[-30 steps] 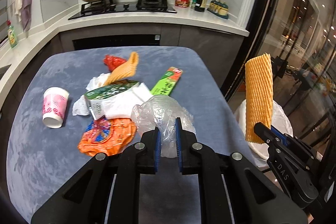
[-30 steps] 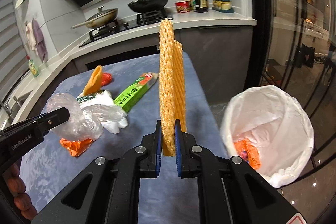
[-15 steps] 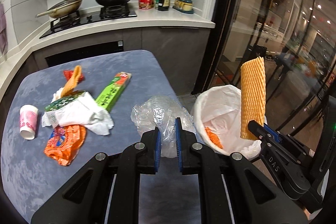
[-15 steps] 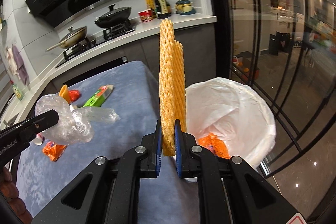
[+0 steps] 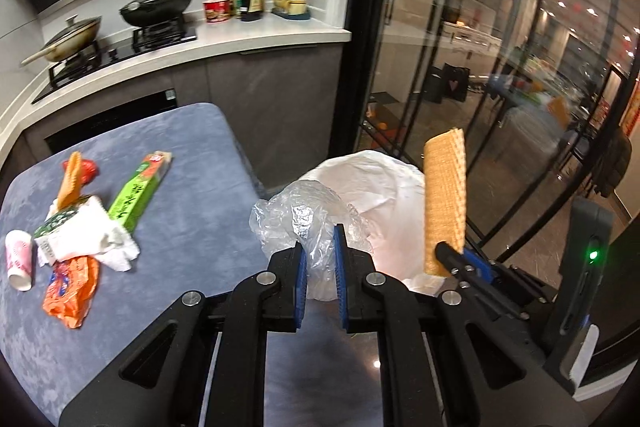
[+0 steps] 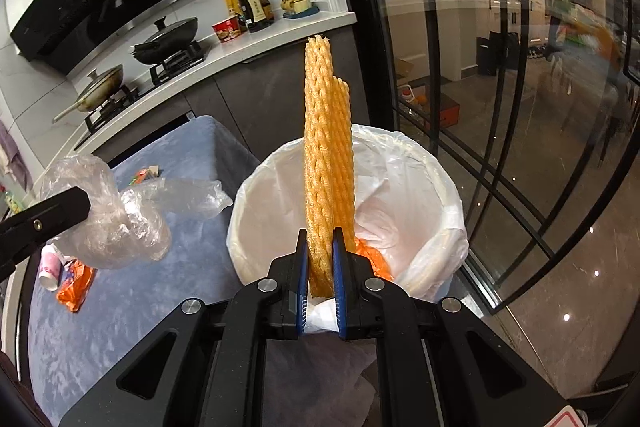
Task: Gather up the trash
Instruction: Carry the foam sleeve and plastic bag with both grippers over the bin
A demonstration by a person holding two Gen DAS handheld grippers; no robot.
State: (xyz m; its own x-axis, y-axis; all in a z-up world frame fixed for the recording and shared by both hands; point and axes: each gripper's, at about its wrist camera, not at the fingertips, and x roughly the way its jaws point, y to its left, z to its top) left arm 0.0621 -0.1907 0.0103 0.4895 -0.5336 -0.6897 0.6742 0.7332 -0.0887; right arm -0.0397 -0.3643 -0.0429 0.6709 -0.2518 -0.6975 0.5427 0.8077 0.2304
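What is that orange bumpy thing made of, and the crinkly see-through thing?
The orange net sleeve looks like soft foam mesh: matte, with a woven pattern of little holes, standing stiffly in the right tool. The clear bag looks like thin plastic film: shiny, see-through and full of wrinkles, bunched in the left tool.

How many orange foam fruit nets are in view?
2. One foam net stands upright, gripped by the right gripper over the lined bin. The other net lies in the trash pile on the table. More may be hidden beneath.
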